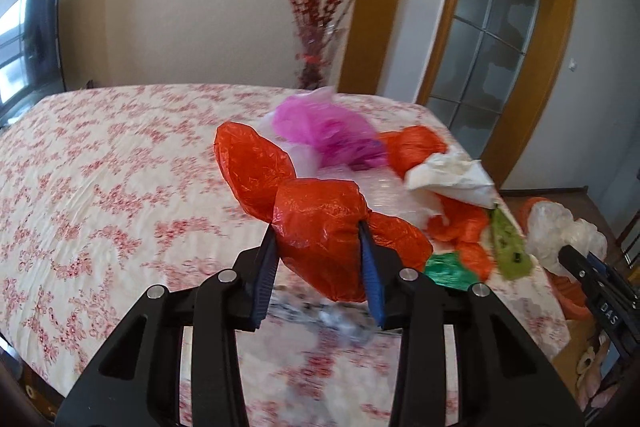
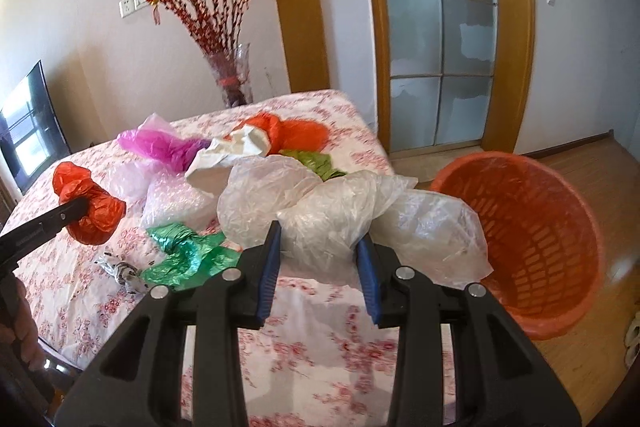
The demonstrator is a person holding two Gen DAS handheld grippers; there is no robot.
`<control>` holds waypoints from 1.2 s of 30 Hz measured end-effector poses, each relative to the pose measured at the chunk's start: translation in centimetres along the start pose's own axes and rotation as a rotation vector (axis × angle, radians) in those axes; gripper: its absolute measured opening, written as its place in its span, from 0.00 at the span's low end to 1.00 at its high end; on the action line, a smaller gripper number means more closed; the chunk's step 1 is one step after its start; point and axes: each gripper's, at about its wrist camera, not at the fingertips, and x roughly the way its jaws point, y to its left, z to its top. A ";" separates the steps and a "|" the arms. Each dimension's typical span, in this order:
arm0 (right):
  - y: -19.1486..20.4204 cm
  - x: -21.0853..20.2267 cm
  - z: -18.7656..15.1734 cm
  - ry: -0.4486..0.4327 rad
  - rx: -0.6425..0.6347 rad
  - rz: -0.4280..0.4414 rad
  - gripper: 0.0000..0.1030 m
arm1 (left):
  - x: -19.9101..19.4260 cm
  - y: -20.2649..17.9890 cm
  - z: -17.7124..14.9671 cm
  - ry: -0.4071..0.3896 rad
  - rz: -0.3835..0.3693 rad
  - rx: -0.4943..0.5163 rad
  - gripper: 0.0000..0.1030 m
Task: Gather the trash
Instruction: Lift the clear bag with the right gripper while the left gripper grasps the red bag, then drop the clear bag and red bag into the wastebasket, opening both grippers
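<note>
My left gripper is shut on a crumpled red plastic bag and holds it above the table; the right wrist view shows the same bag in the left gripper. My right gripper is shut on a clear plastic bag near the table's right edge; the left wrist view shows that bag in the right gripper. An orange basket stands on the floor right of the table.
On the flowered tablecloth lie a pink bag, another red bag, white paper, green bags, bubble wrap and a foil scrap. A vase of red branches stands behind.
</note>
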 end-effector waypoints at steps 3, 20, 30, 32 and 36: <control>-1.1 -1.2 0.1 -0.029 0.003 -0.031 0.35 | -0.5 -1.7 0.0 -0.009 -0.029 0.023 0.37; -11.9 -4.8 0.0 -0.116 0.160 -0.238 0.35 | 0.8 -16.9 -1.1 0.008 -0.265 0.193 0.37; -16.5 -4.1 -0.1 -0.123 0.243 -0.279 0.36 | 4.1 -23.3 -1.0 0.058 -0.348 0.261 0.37; -17.4 -3.8 0.0 -0.122 0.258 -0.286 0.36 | 4.5 -24.4 -1.3 0.067 -0.361 0.274 0.37; -18.3 -2.9 0.2 -0.118 0.278 -0.292 0.36 | 4.9 -26.2 -1.9 0.086 -0.384 0.295 0.37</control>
